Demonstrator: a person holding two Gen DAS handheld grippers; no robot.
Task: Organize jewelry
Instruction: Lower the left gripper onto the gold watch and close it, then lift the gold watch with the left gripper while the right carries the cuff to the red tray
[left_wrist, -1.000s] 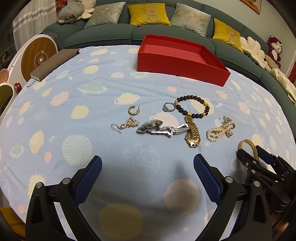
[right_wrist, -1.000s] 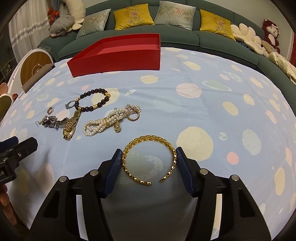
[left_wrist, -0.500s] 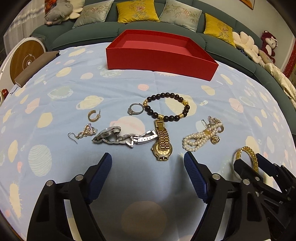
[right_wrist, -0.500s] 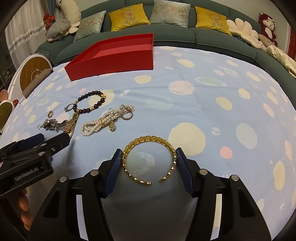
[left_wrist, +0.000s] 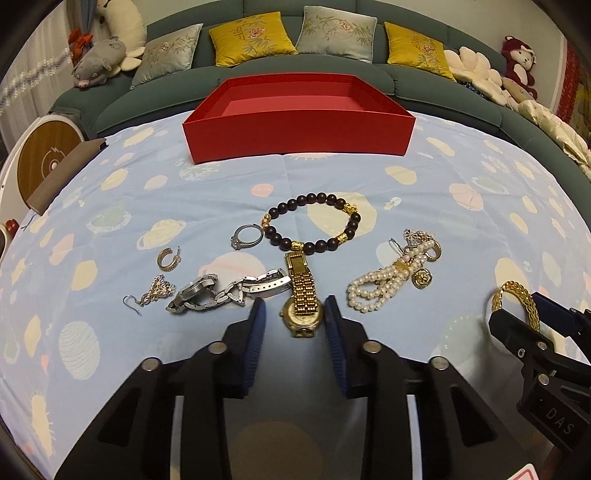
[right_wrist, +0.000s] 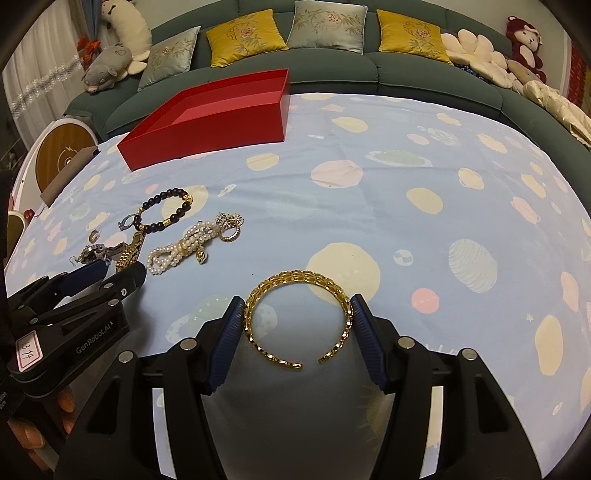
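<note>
**Desk:** Gold on pale blue: what has changed in the last second?

**Field:** Your left gripper (left_wrist: 295, 314) has travelled in over the planet-print cloth (left_wrist: 369, 177) to the jewellery cluster. A second ago its blue pads stood wide with bare cloth between them; now the jaws are closing, and the gold watch (left_wrist: 302, 312) lies face-up between them. The pads flank the watch case, a sliver of cloth showing each side, not yet pressing. Your right gripper (right_wrist: 298, 325) has not shifted: its fingers are clamped as before on the sides of the gold bangle (right_wrist: 295, 291), the open ends facing the camera.

**Desk:** And the rest of the pieces?

**Field:** They lie where they were. The silver watch (left_wrist: 225, 291) sits just left of your left finger, its strap touching the gold watch's band. The dark bead bracelet (left_wrist: 314, 221) lies beyond, touching the band's far end, with the ring (left_wrist: 247, 236) beside it. The hoop earring (left_wrist: 168, 257) and dangling earring (left_wrist: 155, 291) are farther left, and the pearl strand (left_wrist: 388, 284) is near on the right.

**Desk:** Room to move?

**Field:** The red box (left_wrist: 299, 136) stands open at the cloth's far edge, before the green sofa (left_wrist: 406, 74). A bare strip of cloth runs between it and the beads. In the right wrist view, the whole right half of the cloth is open.
</note>
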